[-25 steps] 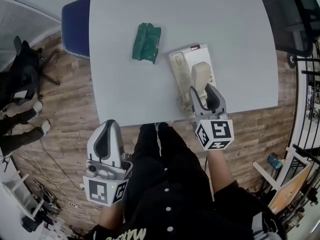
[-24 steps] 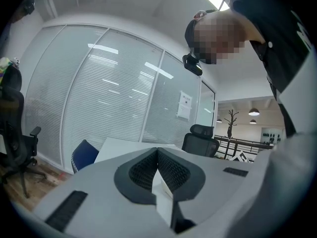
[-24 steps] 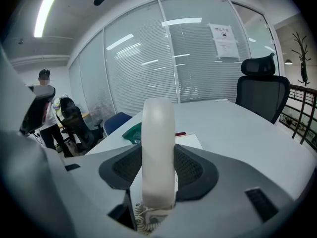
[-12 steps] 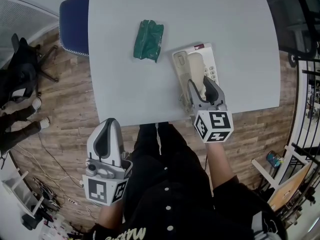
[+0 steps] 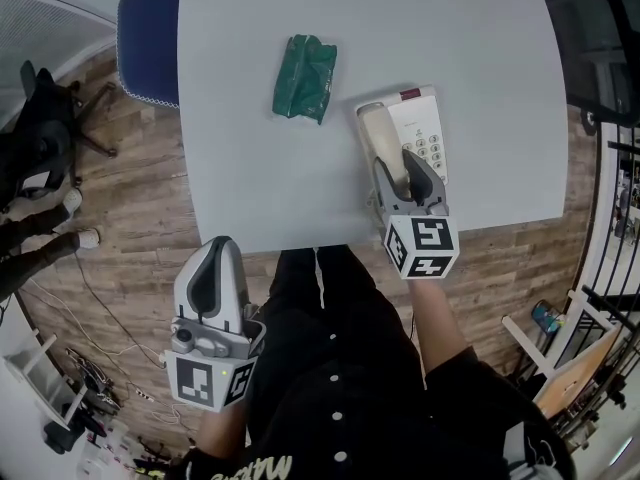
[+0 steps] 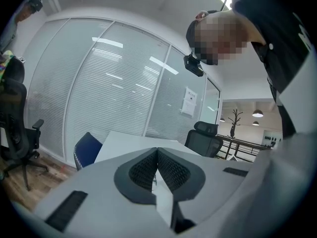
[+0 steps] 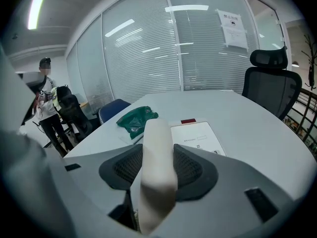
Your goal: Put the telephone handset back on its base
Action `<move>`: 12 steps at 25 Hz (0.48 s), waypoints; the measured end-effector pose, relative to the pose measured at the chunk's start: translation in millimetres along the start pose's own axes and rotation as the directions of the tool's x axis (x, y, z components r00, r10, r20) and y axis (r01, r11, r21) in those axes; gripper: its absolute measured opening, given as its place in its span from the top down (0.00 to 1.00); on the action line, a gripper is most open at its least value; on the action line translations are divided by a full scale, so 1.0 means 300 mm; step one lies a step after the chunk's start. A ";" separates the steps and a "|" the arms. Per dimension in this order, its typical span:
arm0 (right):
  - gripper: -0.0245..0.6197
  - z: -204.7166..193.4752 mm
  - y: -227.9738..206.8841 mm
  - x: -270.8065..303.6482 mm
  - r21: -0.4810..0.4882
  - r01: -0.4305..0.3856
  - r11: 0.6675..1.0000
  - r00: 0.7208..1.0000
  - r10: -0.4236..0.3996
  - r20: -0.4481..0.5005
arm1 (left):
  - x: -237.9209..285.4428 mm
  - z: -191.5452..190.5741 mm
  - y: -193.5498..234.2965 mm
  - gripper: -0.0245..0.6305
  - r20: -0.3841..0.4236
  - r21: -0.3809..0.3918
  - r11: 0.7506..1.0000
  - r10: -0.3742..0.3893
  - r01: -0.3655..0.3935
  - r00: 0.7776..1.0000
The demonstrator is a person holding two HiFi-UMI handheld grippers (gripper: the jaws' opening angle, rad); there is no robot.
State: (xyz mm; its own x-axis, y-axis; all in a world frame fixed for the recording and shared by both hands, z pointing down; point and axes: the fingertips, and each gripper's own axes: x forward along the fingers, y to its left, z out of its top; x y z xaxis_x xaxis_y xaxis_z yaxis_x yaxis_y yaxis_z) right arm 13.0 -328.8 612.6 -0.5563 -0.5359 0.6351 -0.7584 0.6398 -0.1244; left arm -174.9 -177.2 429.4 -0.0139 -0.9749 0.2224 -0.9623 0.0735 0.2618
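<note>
Handset (image 5: pixel 380 140) lies along the left side of its base (image 5: pixel 428 128) on the worktop (image 5: pixel 250 168), and my right claw (image 5: pixel 405 168) is clamped on its near end. My left claw (image 5: pixel 213 260) is pressed together with nothing between the jaws, held off the worktop's near edge.

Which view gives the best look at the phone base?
The head view: most of the telephone base shows from above, keypad included, with the handset over its left side. The right gripper view shows only part of its face beyond the handset. The left gripper view does not show it.
</note>
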 end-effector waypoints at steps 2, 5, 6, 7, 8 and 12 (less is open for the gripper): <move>0.63 -0.001 0.002 0.007 -0.005 0.004 1.000 1.000 -0.004 0.003 | 0.005 -0.008 0.008 0.94 -0.007 -0.004 1.000 0.002 -0.002 1.000; 0.63 -0.001 -0.002 0.020 -0.005 0.012 1.000 1.000 -0.012 0.007 | 0.016 -0.015 0.012 0.94 -0.013 -0.008 1.000 0.000 -0.001 1.000; 0.63 0.001 -0.004 0.023 -0.007 0.017 1.000 1.000 -0.017 0.008 | 0.018 -0.017 0.012 0.94 -0.016 -0.010 1.000 0.000 0.000 1.000; 0.63 0.003 -0.005 0.024 -0.012 0.020 1.000 1.000 -0.020 0.009 | 0.021 -0.018 0.013 0.94 -0.018 -0.011 1.000 0.000 0.000 1.000; 0.63 0.004 -0.005 0.025 -0.019 0.023 1.000 1.000 -0.023 0.010 | 0.023 -0.020 0.014 0.94 -0.020 -0.012 1.000 0.001 -0.001 1.000; 0.63 0.003 -0.001 0.027 -0.034 0.034 0.999 0.999 -0.034 0.014 | 0.035 -0.026 0.022 0.94 -0.027 -0.014 1.000 0.003 -0.003 1.000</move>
State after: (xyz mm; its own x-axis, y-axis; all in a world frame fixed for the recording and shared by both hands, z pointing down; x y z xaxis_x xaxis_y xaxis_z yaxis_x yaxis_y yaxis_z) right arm 8.3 -333.8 617.0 -0.5347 -0.5648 0.6285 -0.7652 0.6392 -0.0766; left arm -179.4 -185.3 440.7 -0.0089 -0.9686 0.2485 -0.9584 0.0792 0.2743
